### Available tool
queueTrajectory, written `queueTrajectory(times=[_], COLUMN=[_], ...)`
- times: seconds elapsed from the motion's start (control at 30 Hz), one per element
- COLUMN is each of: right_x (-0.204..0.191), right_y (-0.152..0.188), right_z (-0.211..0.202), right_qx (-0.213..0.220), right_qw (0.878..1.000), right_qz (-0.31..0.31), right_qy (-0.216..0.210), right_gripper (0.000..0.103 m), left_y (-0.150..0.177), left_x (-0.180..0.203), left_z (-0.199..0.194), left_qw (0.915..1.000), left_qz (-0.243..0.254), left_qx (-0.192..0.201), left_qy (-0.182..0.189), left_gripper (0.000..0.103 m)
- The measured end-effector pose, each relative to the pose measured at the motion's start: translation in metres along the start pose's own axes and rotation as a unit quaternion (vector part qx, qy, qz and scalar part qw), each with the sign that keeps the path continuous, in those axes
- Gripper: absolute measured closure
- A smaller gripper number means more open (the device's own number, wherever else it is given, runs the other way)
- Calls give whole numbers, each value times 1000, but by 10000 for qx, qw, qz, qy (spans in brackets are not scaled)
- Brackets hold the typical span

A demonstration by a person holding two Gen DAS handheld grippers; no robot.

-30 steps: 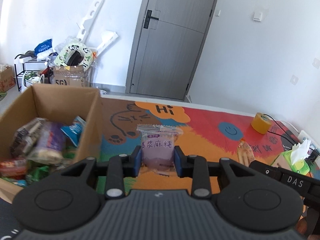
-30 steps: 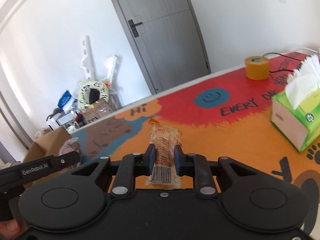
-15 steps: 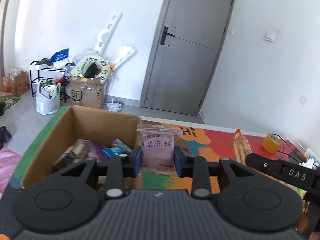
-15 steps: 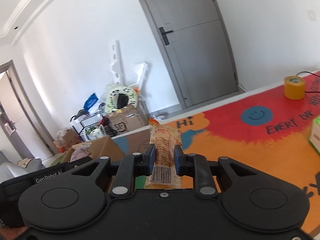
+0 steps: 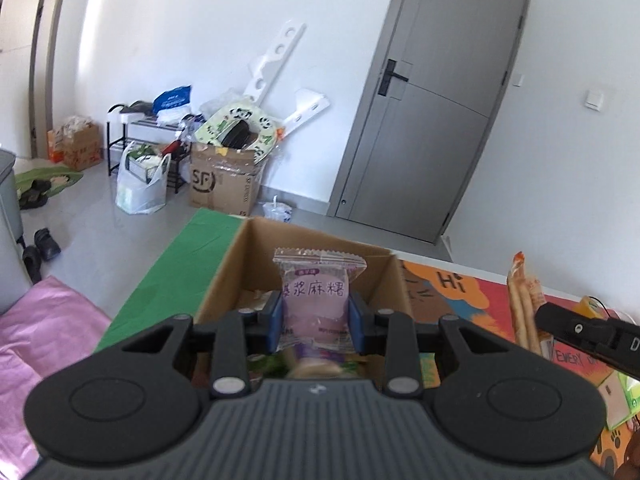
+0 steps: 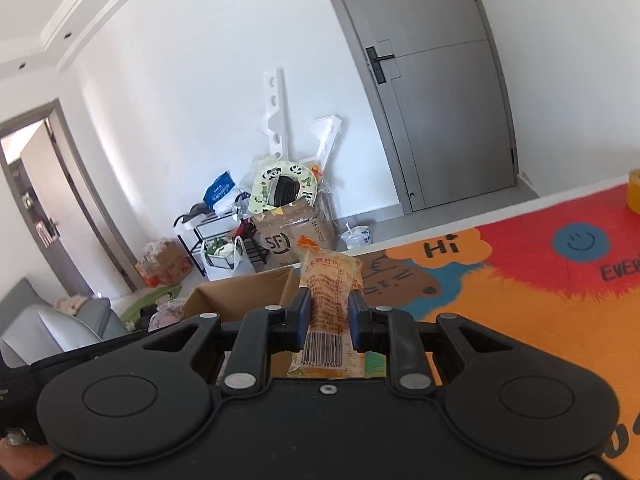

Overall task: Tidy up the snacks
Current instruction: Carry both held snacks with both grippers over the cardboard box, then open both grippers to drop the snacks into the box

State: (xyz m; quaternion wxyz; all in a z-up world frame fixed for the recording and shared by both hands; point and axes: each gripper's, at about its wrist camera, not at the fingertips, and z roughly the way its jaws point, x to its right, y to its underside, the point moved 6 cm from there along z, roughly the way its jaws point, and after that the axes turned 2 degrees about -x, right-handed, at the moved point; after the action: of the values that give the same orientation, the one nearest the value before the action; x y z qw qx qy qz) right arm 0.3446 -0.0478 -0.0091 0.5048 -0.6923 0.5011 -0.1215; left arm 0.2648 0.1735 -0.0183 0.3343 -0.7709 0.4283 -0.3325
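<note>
My left gripper (image 5: 316, 322) is shut on a purple snack packet (image 5: 316, 300) with Chinese lettering, held upright over the open cardboard box (image 5: 304, 240). Several snack wrappers lie in the box, mostly hidden by the gripper. My right gripper (image 6: 330, 320) is shut on a long orange snack packet (image 6: 332, 292) with a barcode, held above the table just right of the cardboard box (image 6: 244, 292). In the left wrist view the orange packet (image 5: 522, 300) and the right gripper's black body show at the right edge.
The table wears a colourful cartoon mat (image 6: 520, 280) with a green strip (image 5: 168, 268) left of the box. A yellow tape roll (image 6: 634, 192) sits at the far right. Beyond the table are a grey door (image 5: 436, 120), floor clutter with a taped carton (image 5: 224, 184), and a pink cloth (image 5: 44, 344).
Both grippers moved left and up with their packets. The left one now hangs over the box instead of beside it; the right one has come up close to the box.
</note>
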Motion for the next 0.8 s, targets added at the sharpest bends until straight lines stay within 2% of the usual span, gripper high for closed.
queueTrajectory(times=[0.13, 0.3, 0.67, 0.77, 0.8], right_x=[-16, -37, -71, -72, -70], right_y=[1, 3, 8, 8, 8], right_z=[10, 23, 48, 52, 52], right_qx=[-57, -150, -283, -214, -190], right_qw=[9999, 9994, 9984, 9987, 9990], right_qz=[-128, -270, -402, -404, -363], right_qy=[-46, -155, -290, -229, -193], right_gripper=[82, 82, 81, 72, 64], left_y=[2, -1, -7, -7, -6], left_x=[-16, -29, -51, -56, -56], left_z=[5, 0, -6, -4, -5], left_qw=[9998, 9997, 9995, 9990, 9990], left_qz=[-76, -105, -165, -211, -217], left_qx=[-179, -160, -99, -149, -150], left_qy=[-81, -166, -266, -354, -360], left_gripper=[70, 54, 45, 43, 40])
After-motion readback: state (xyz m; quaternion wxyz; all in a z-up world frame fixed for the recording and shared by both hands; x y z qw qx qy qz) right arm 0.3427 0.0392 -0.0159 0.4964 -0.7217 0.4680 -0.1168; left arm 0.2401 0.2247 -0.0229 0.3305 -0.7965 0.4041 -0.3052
